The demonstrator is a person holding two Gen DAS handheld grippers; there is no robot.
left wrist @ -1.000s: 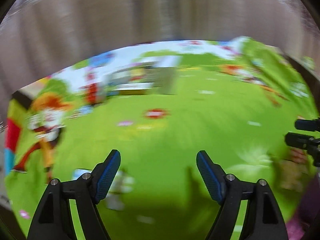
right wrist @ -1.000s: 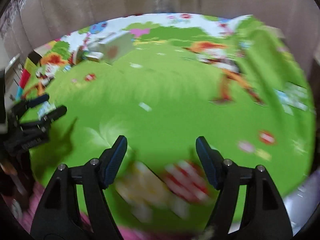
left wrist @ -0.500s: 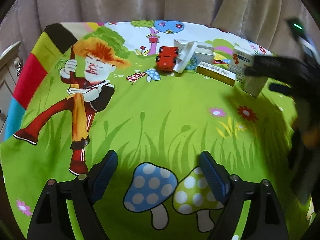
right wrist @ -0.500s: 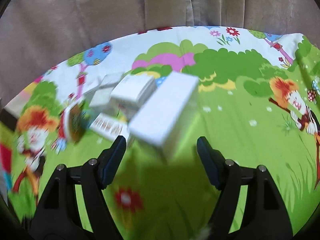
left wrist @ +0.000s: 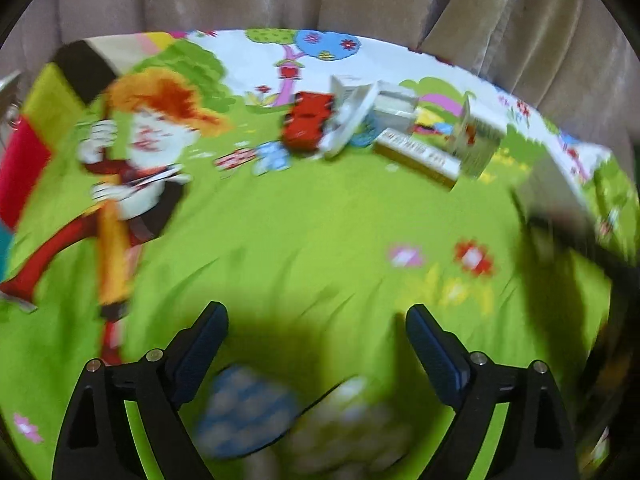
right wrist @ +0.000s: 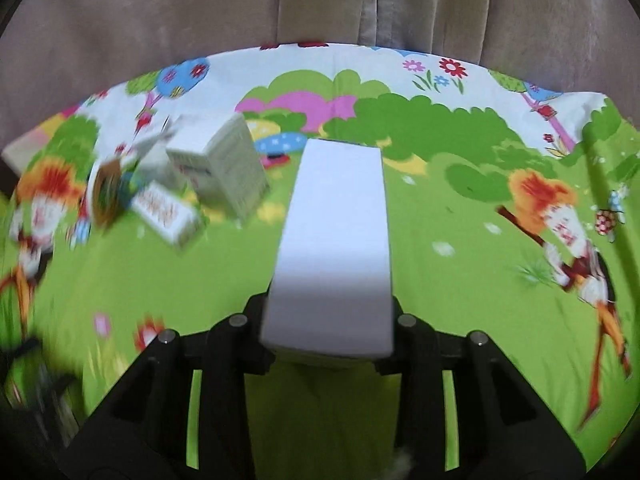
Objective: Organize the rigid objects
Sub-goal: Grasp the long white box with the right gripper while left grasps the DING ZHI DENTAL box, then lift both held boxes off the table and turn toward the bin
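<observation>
Our left gripper [left wrist: 316, 322] hangs empty over the bright green cartoon-print mat [left wrist: 320, 240], its jaws opening. Our right gripper [right wrist: 328, 330] is clamped on a plain white rectangular cardboard box [right wrist: 334, 248], smooth and unmarked. We judge the pick done; next comes carrying it toward the printed cartons [right wrist: 218, 168].

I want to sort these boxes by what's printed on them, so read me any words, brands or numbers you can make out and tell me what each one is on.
No text can be read here.
White box in the right tool: the face shown is blank.
Long flat box: dark print, too blurred.
Upright box: print too small and blurred.
Red toy car: no marking legible.
</observation>
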